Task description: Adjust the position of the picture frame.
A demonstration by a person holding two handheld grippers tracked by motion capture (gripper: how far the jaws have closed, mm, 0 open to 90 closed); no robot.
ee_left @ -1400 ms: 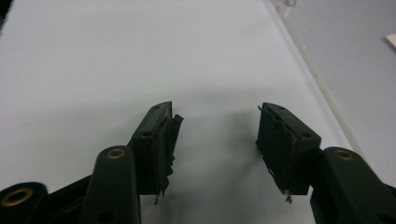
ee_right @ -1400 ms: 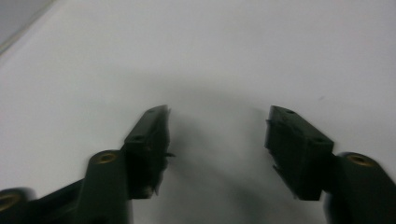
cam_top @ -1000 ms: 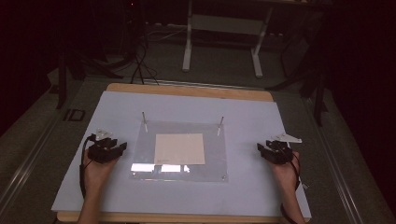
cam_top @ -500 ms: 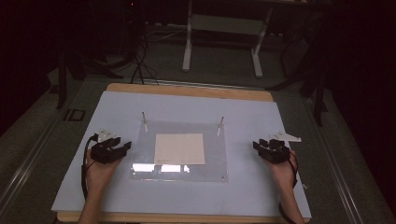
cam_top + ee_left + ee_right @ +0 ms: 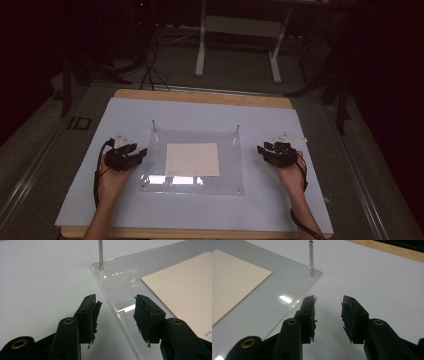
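- Dark floor and desk legs lay beyond the table [image 5: 210, 115], whose pale mat carried a clear acrylic plate [image 5: 192, 160] at its middle, a cream sheet of paper [image 5: 192, 159] lying within its outline.
- Compared with a second before, both hands had drawn inward: the left gripper [image 5: 142, 151] sat at the plate's left edge, and the right gripper [image 5: 261, 148] was closer to the right edge but apart from it.
- Both sets of jaws stood apart and empty; in the left gripper view the left gripper [image 5: 116, 312] straddled the plate's edge.
- I judged this as the approach to gripping the plate on both sides.
- Two metal pins [image 5: 155, 130] rose at the far corners; the front corners seemed to carry fittings too small to make out.
- Whether the paper lay on or under the plate could not be told, and its small print was unreadable.
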